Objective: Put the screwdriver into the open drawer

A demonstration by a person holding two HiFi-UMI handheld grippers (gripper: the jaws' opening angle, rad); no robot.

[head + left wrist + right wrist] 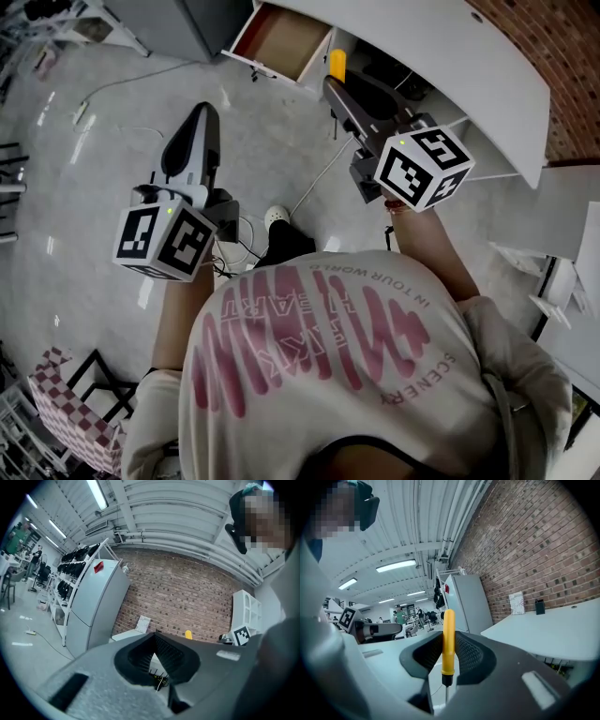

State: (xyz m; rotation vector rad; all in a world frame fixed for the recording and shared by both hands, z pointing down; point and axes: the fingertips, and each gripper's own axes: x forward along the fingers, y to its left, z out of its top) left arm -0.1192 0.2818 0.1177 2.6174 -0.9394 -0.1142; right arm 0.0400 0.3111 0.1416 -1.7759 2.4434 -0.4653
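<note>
right gripper (449,635) clamped on screwdriver (337,64) near open drawer (286,42) under desk (450,47); left gripper (154,634) together.

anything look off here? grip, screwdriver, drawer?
Nothing stands out. The right gripper is clamped on the screwdriver by its yellow handle; the tool stands straight, handle up and shaft down. The drawer is pulled open and looks bare inside. The left gripper is shut and empty.
</note>
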